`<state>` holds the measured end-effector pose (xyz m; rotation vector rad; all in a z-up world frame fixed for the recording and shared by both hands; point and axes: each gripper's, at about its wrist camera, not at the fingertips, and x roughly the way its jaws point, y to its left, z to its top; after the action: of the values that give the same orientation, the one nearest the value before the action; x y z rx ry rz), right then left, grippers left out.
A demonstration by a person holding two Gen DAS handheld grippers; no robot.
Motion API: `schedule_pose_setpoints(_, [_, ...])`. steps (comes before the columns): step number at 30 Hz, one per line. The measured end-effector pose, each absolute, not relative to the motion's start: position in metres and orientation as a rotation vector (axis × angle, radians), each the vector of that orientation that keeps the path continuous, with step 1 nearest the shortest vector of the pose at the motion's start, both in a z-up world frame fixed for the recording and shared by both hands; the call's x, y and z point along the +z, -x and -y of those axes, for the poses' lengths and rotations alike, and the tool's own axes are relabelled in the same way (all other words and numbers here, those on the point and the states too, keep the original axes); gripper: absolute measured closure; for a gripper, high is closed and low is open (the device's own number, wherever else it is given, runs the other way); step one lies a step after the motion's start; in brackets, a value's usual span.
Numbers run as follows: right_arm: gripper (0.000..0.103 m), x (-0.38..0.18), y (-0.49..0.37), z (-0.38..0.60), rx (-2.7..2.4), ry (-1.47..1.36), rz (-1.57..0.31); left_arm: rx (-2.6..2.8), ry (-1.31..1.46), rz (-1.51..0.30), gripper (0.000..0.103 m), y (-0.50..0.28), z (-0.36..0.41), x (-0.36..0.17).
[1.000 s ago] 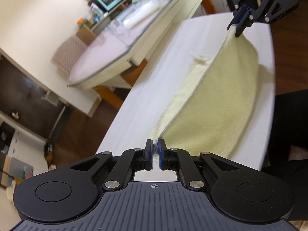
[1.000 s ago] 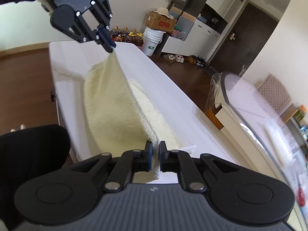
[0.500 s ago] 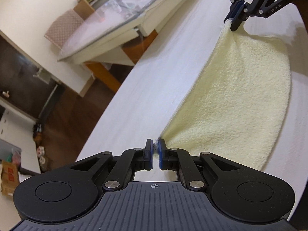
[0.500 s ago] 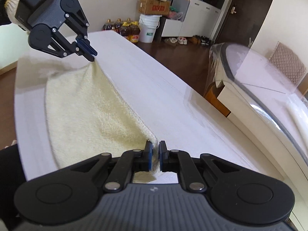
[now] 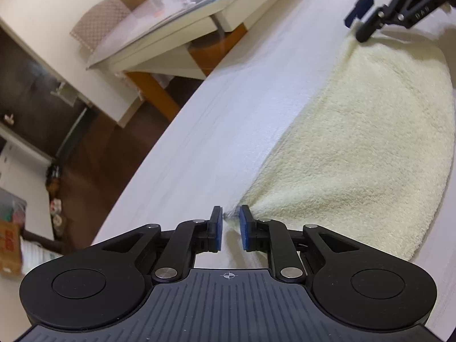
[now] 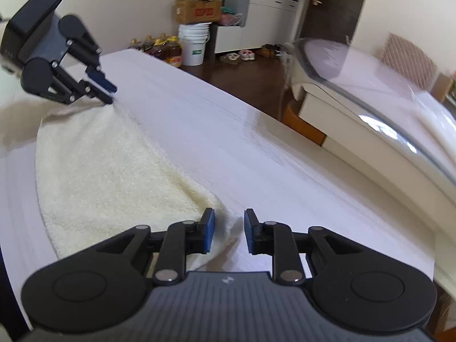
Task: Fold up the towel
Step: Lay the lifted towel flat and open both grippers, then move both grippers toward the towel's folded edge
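Between our parted left gripper pads lay one towel corner; our right gripper stood apart too, bare table beyond both.

My two wrist cameras sit low over the white surface, facing each other along the towel — each sees the opposite gripper at the far corner, the towel shared between them.

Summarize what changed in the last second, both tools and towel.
Both tools opened: left tool and right tool let go of the towel corners. The raised edge came down over the lower layer; the towel now lies flat. The white table stayed put.
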<state>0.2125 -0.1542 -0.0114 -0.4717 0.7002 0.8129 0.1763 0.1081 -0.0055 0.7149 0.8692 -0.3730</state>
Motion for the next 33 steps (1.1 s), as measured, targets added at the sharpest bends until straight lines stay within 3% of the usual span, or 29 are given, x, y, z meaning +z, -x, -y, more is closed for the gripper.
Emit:
schedule_pose_setpoints(4, [0.064,-0.009,-0.214,0.166,0.768,0.387,-0.694,-0.35,-0.664,-0.874,0.076,-0.177,-0.121,0.0])
schedule_pose_setpoints(8, [0.065,0.0,-0.221,0.178,0.763,0.236,-0.693,-0.327,-0.637,-0.874,0.076,-0.176,-0.131,0.004])
schedule_pose_setpoints(20, [0.062,0.013,-0.145,0.177,0.712,0.255,-0.578,-0.332,-0.576,-0.826,0.073,-0.16,-0.144,0.018])
schedule_pose_setpoints(33, [0.059,-0.005,-0.08,0.181,0.69,0.197,-0.602,-0.374,-0.568,-0.802,0.067,-0.18,-0.137,-0.001])
